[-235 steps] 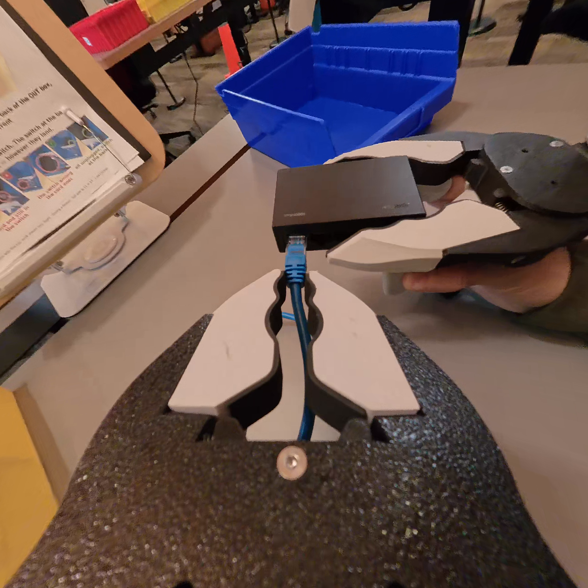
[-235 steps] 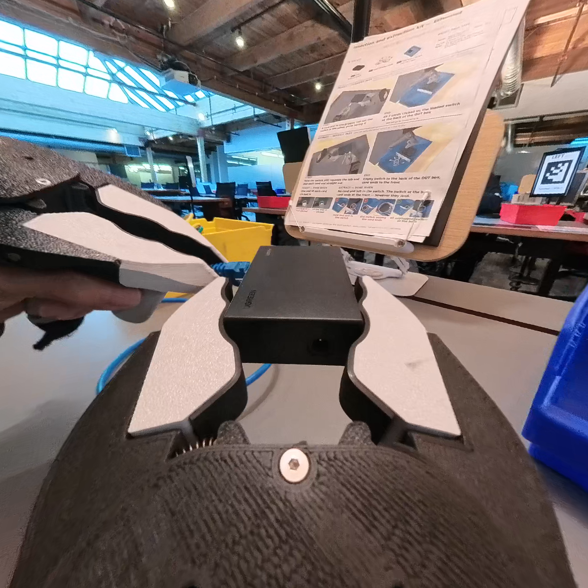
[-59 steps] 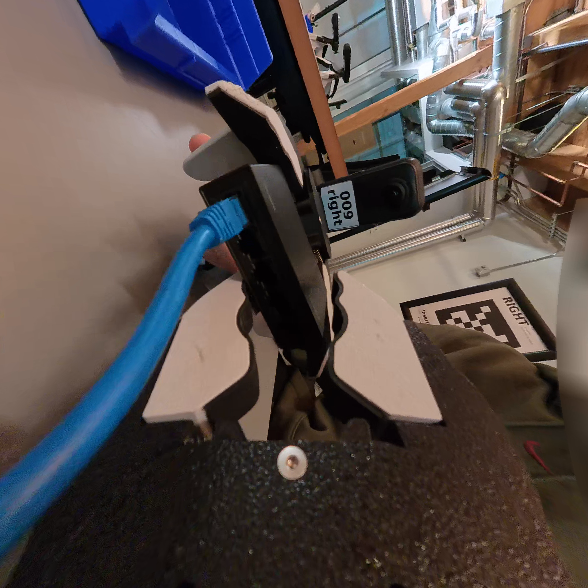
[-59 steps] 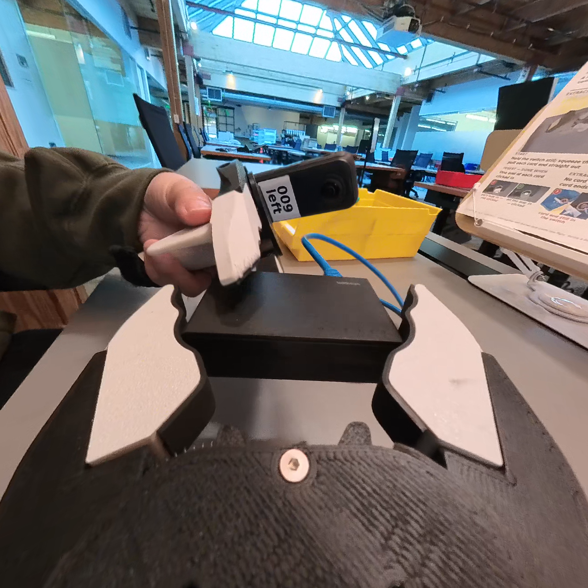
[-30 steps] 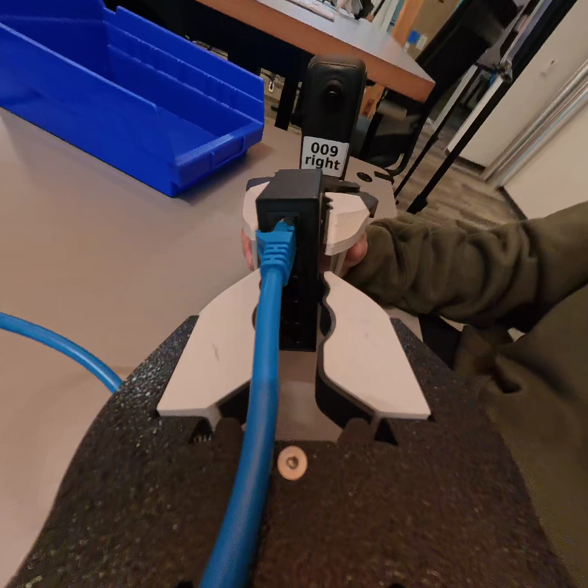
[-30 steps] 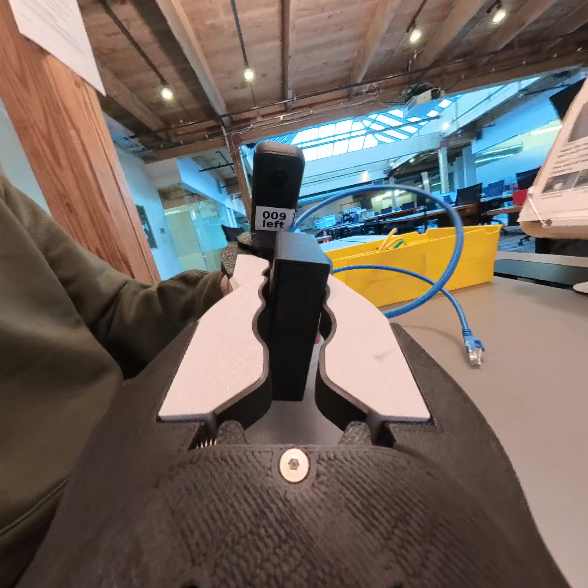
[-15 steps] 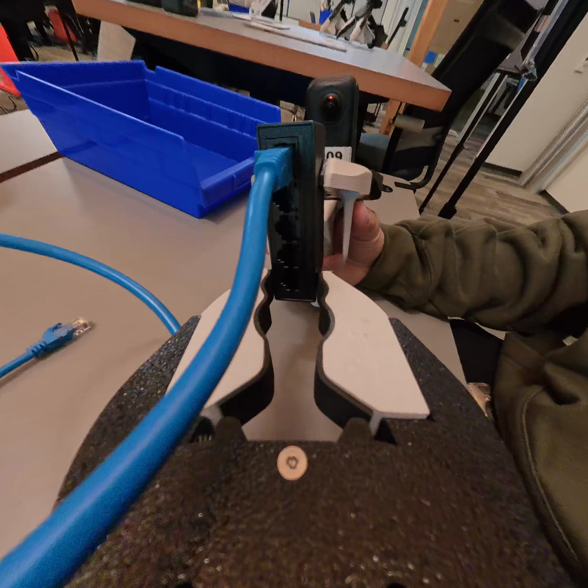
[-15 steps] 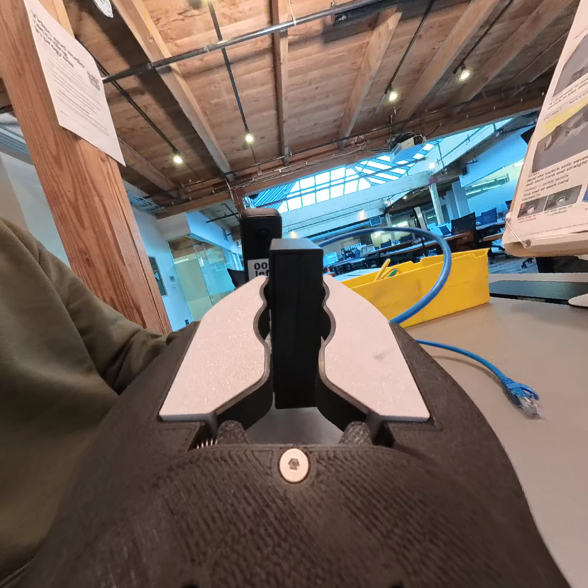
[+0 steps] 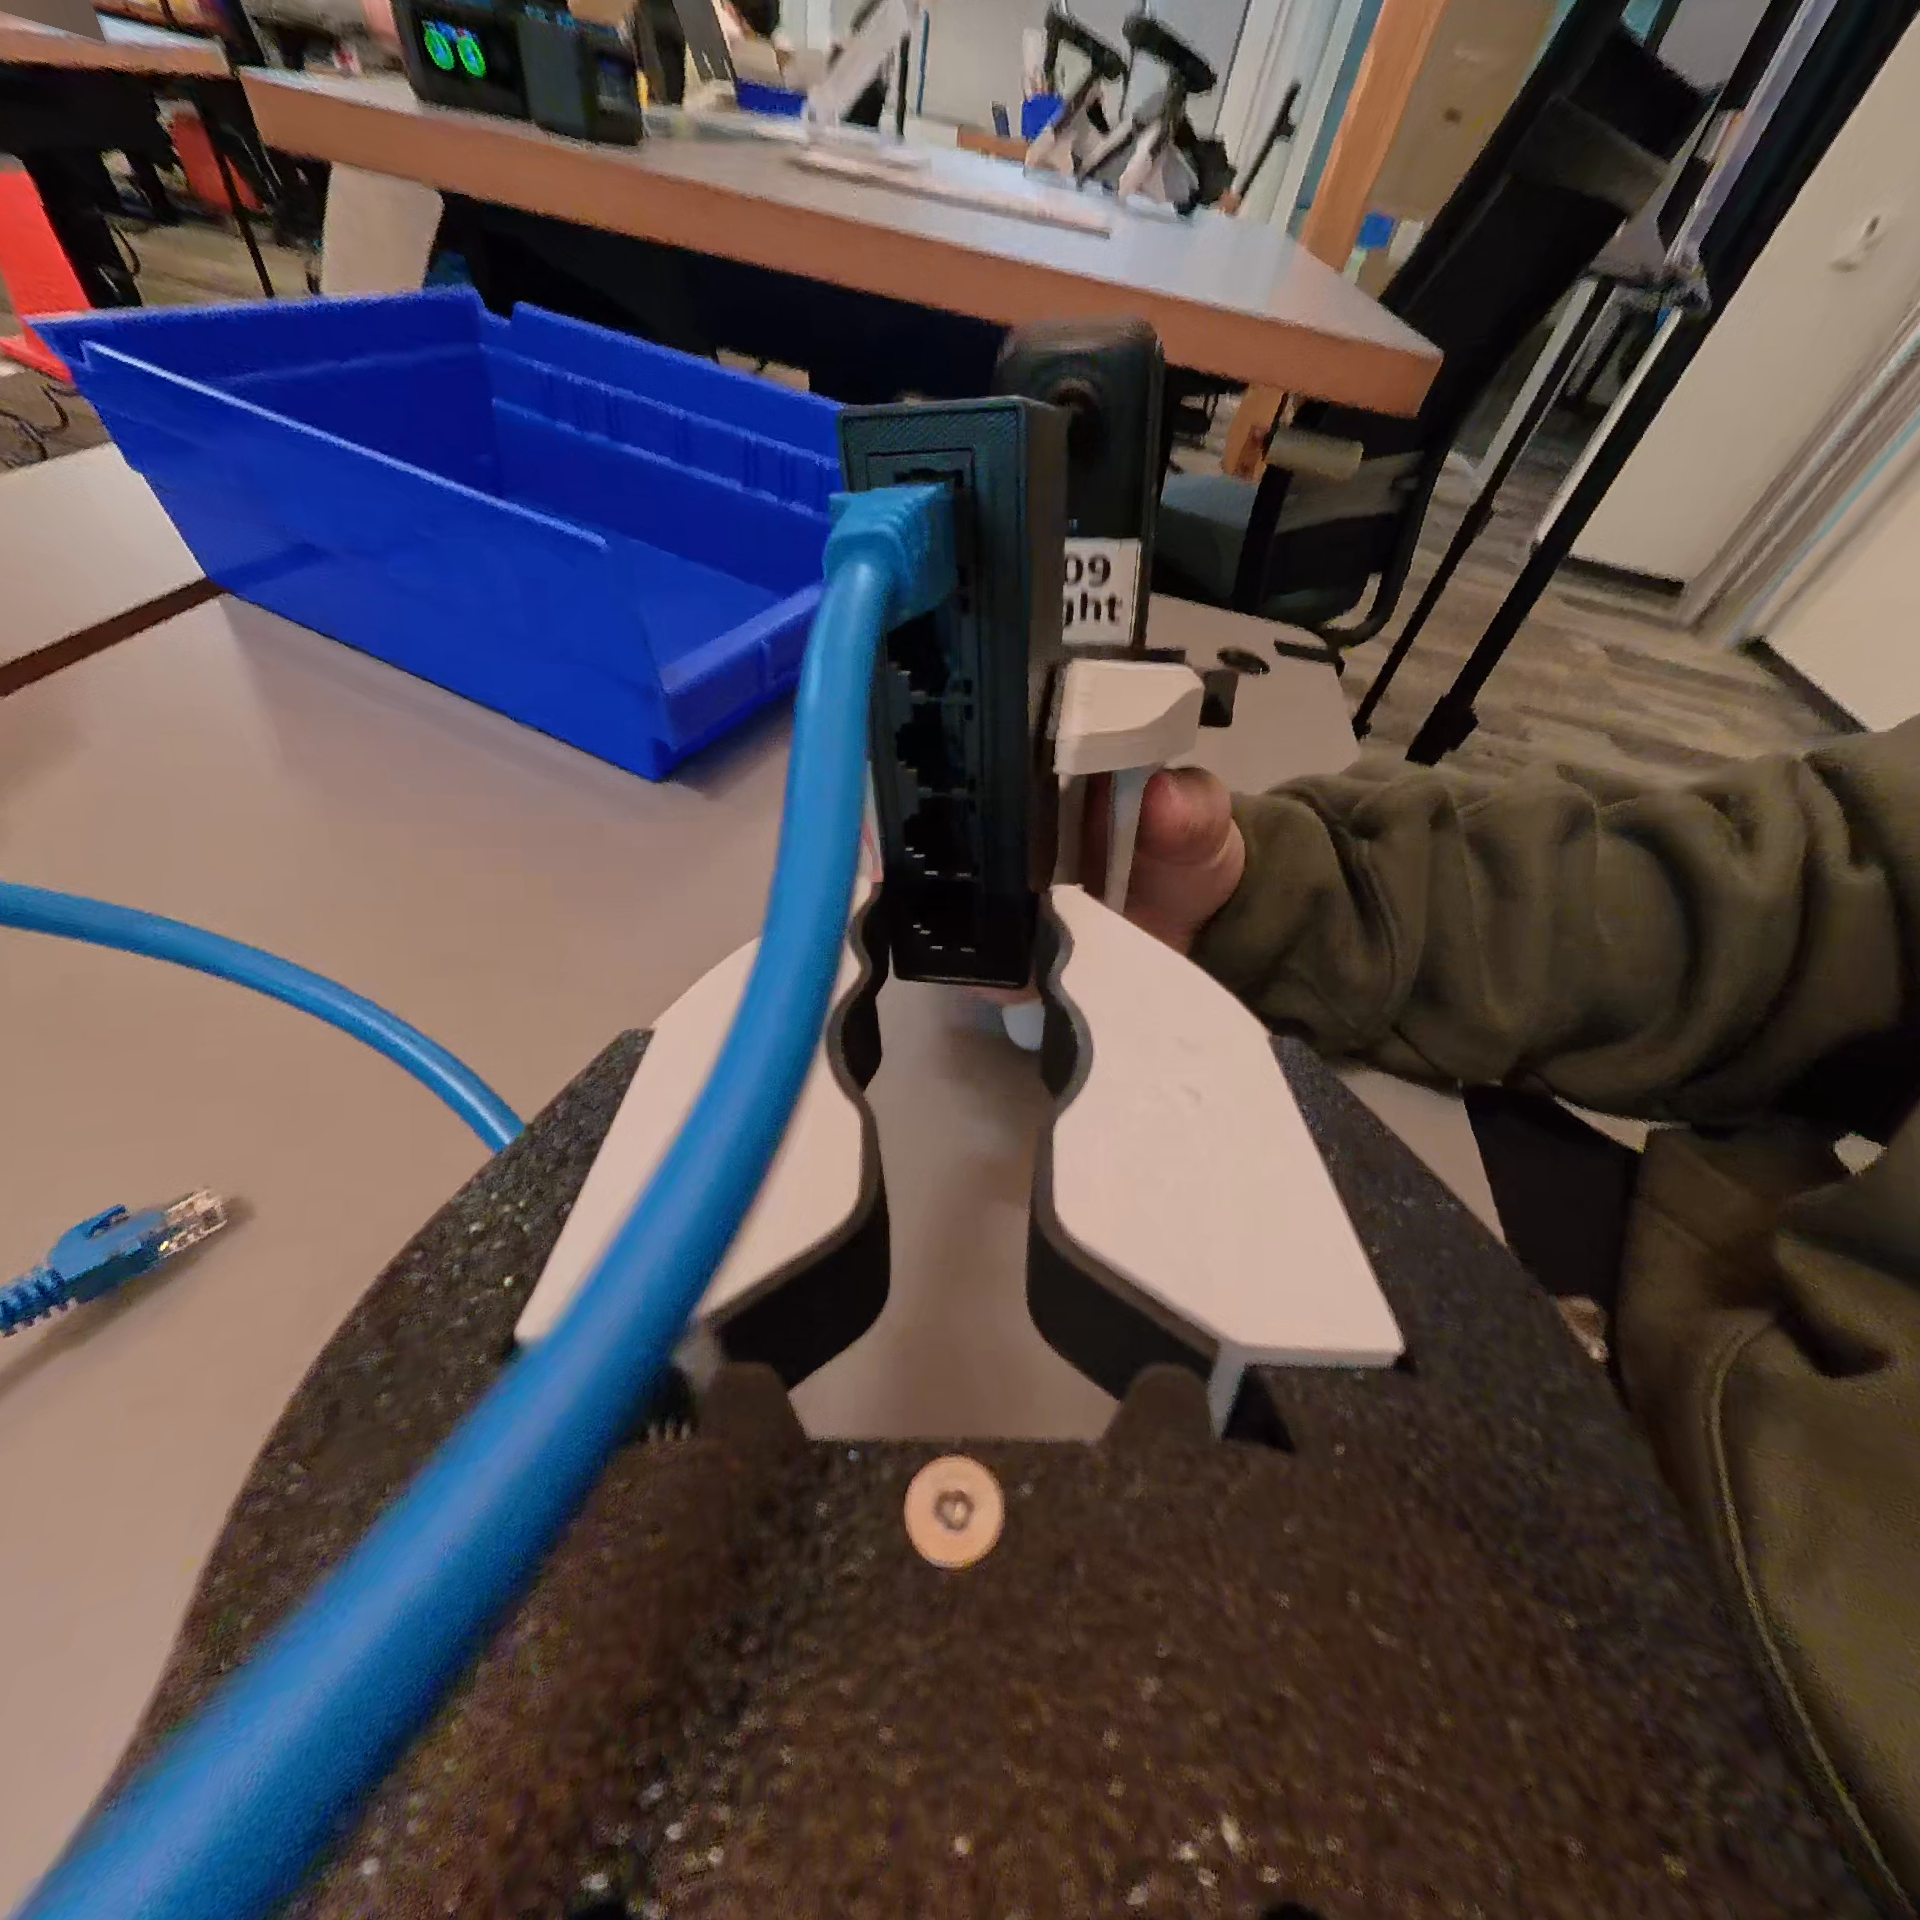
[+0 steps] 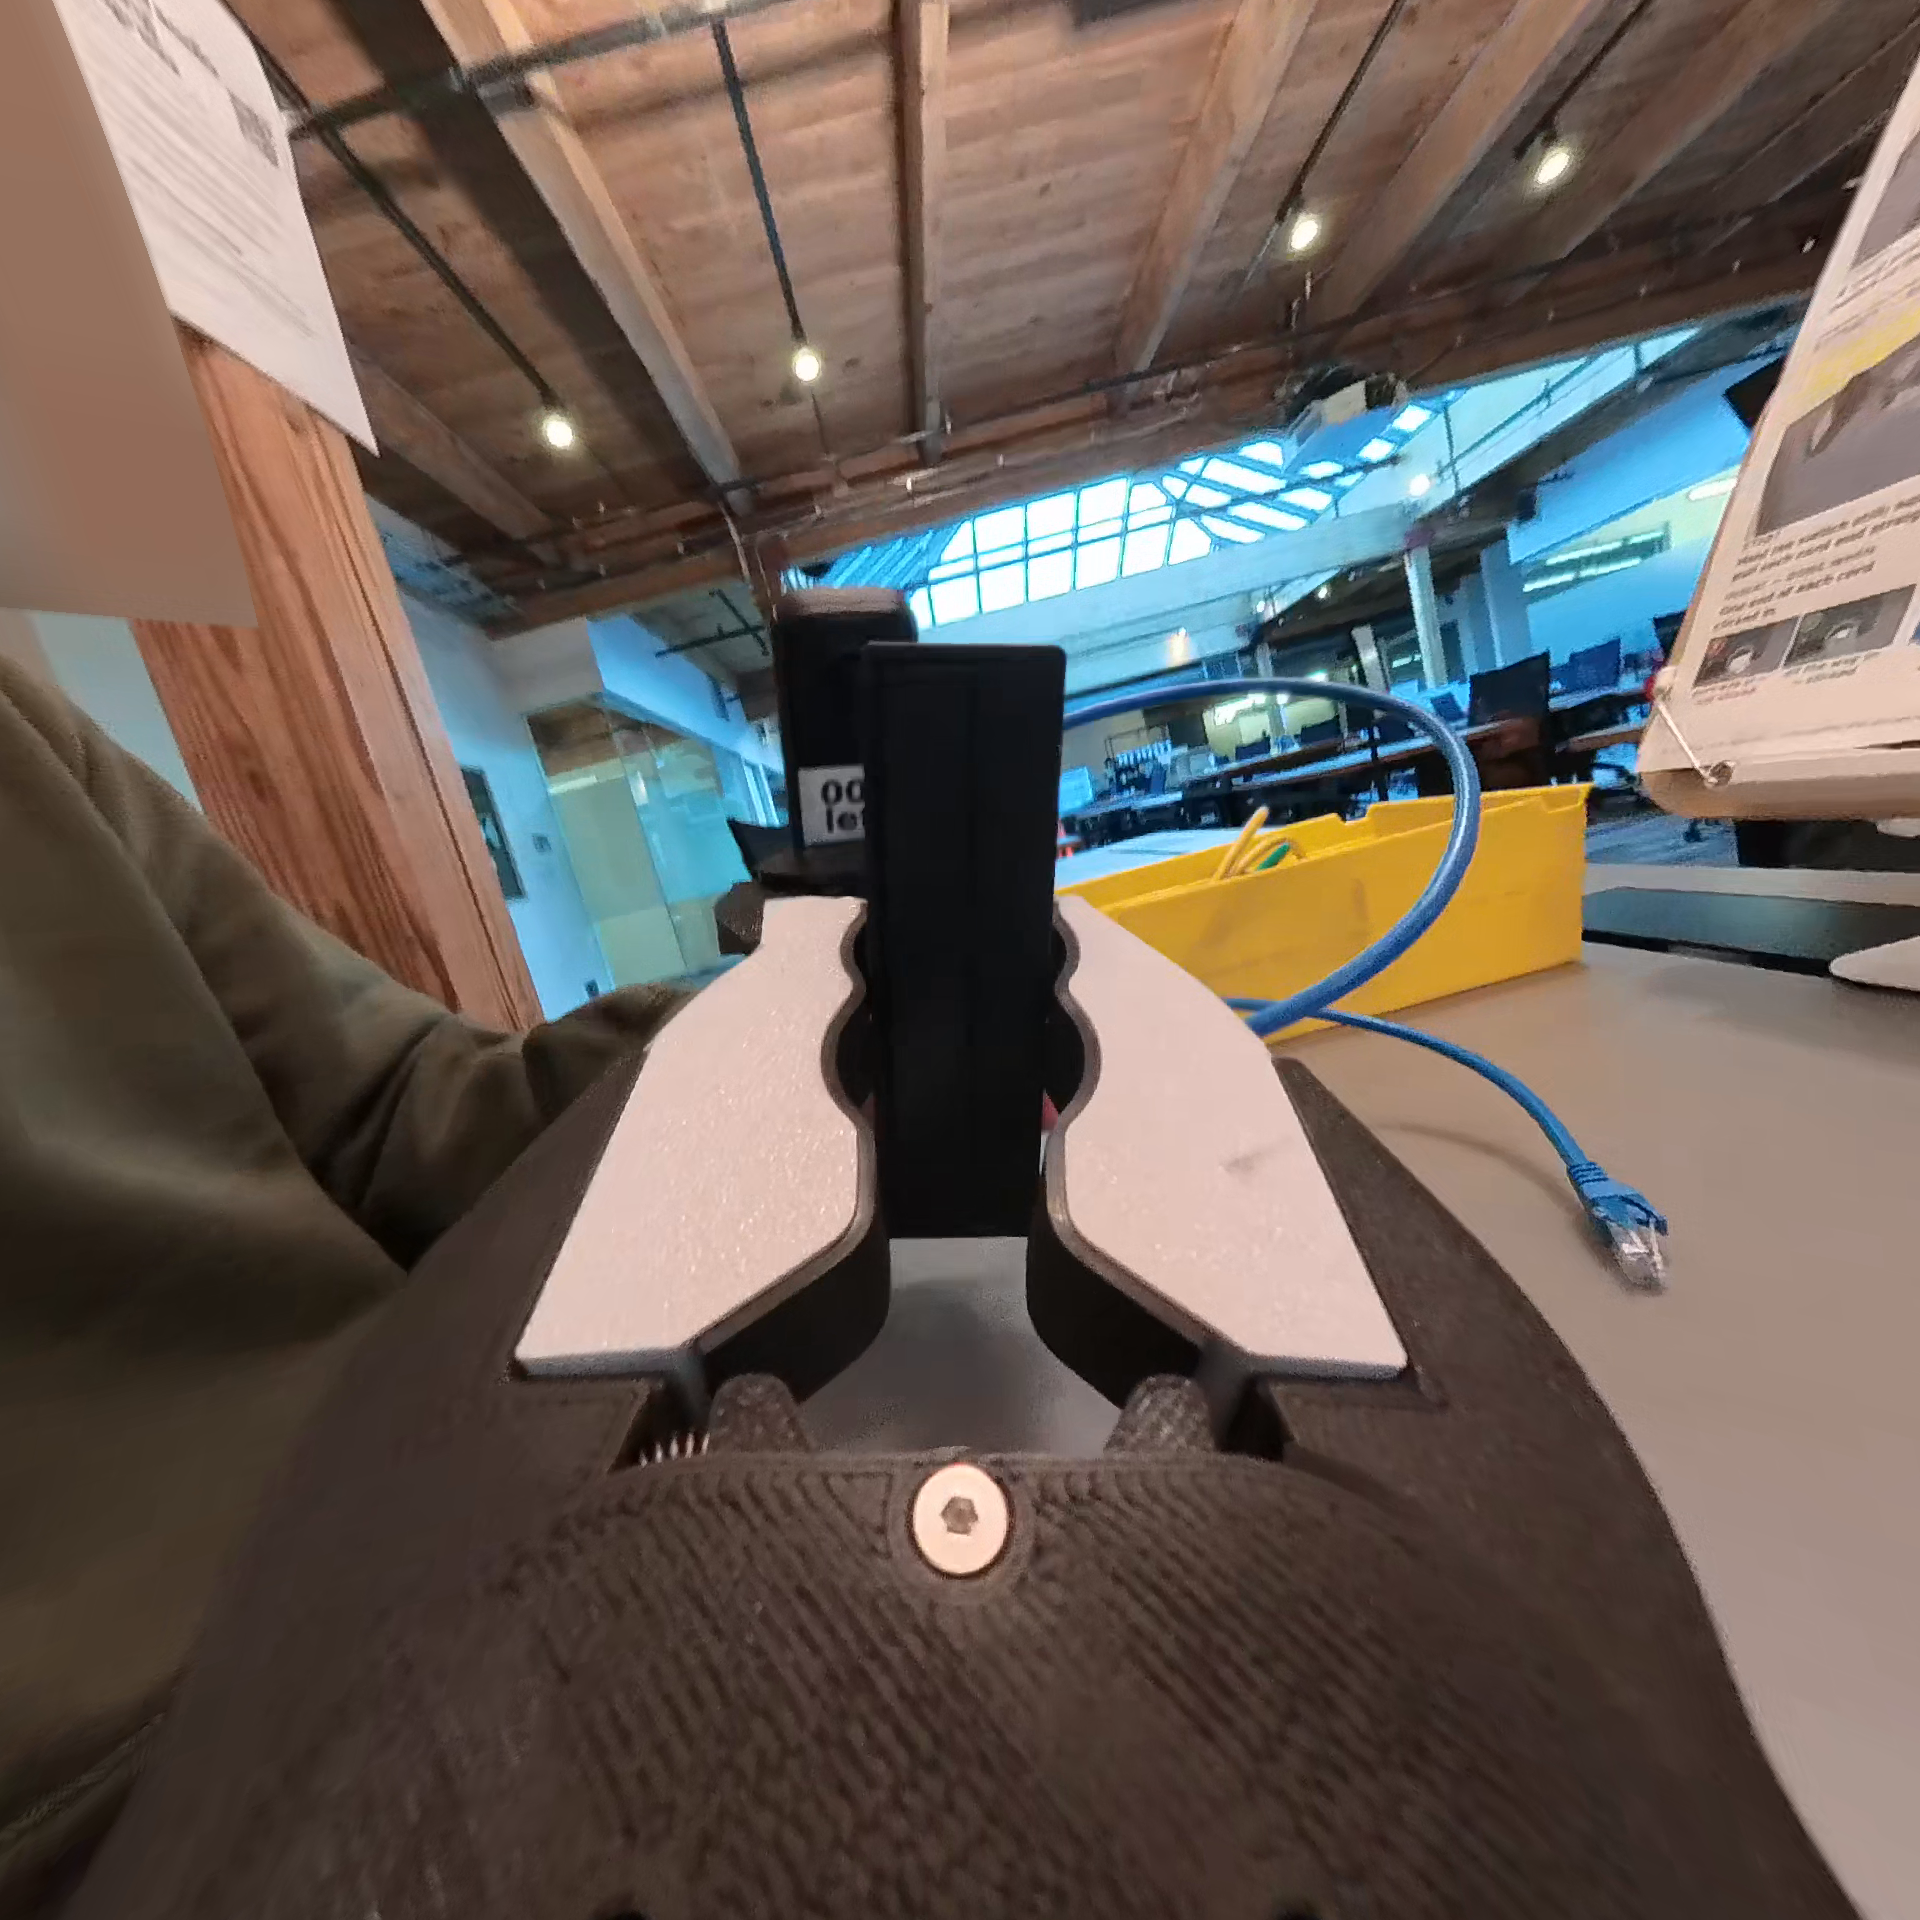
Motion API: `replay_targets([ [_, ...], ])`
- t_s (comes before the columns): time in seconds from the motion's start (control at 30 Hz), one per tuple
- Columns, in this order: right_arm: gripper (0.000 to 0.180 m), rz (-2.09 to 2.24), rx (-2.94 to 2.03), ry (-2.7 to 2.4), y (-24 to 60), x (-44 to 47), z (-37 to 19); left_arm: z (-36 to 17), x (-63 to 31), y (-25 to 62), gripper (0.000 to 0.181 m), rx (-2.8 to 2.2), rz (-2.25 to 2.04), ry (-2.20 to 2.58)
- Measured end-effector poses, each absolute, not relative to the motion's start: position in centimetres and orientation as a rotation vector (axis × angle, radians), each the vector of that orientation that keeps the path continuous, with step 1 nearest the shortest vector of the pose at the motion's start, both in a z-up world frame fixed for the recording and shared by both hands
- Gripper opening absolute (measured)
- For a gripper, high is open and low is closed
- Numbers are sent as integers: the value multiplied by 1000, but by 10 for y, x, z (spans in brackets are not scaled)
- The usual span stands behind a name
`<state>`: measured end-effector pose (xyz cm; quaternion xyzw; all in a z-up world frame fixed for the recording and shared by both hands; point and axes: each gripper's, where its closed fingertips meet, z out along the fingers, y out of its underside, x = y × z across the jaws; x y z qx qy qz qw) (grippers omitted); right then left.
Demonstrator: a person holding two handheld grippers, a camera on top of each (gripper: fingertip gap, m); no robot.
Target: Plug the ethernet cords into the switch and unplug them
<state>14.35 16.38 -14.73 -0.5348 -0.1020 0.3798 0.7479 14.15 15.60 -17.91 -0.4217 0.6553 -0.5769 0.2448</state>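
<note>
A black ethernet switch (image 9: 977, 675) stands on end above the table, its row of ports facing the left wrist view. A blue ethernet cord (image 9: 821, 831) is plugged into its top port and runs down over my left gripper's left finger. My left gripper (image 9: 961, 940) is shut on the switch's lower end with only its tips. My right gripper (image 10: 956, 925) is shut on the switch (image 10: 961, 831) from the opposite side, across its thin faces. The cord's other plug (image 9: 135, 1236) lies loose on the table; it also shows in the right wrist view (image 10: 1621, 1236).
An open blue bin (image 9: 416, 499) sits on the grey table (image 9: 364, 831) beyond the switch. A yellow bin (image 10: 1403, 914) holding cords stands behind the blue cord's loop. An instruction board (image 10: 1818, 520) stands at the right. A person's green sleeve (image 9: 1558, 883) is close by.
Earlier my left gripper held the cord at the flat-lying switch. The switch has since been turned on end and re-gripped by my right gripper; it now sits only at my left fingertips.
</note>
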Motion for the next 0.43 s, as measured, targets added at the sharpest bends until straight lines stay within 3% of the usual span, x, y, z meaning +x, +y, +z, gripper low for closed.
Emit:
replay_targets([
  [0.13,30,816,-1160,-154,163,158,-148,-175,136,159,36,-1187,-1601,1709],
  [0.3,30,775,-1148,-126,158,174,-148,-180,86,154,35,-1133,-1623,1883],
  [0.43,30,750,-1156,-131,157,178,-150,-160,49,222,29,-1223,-1385,1782],
])
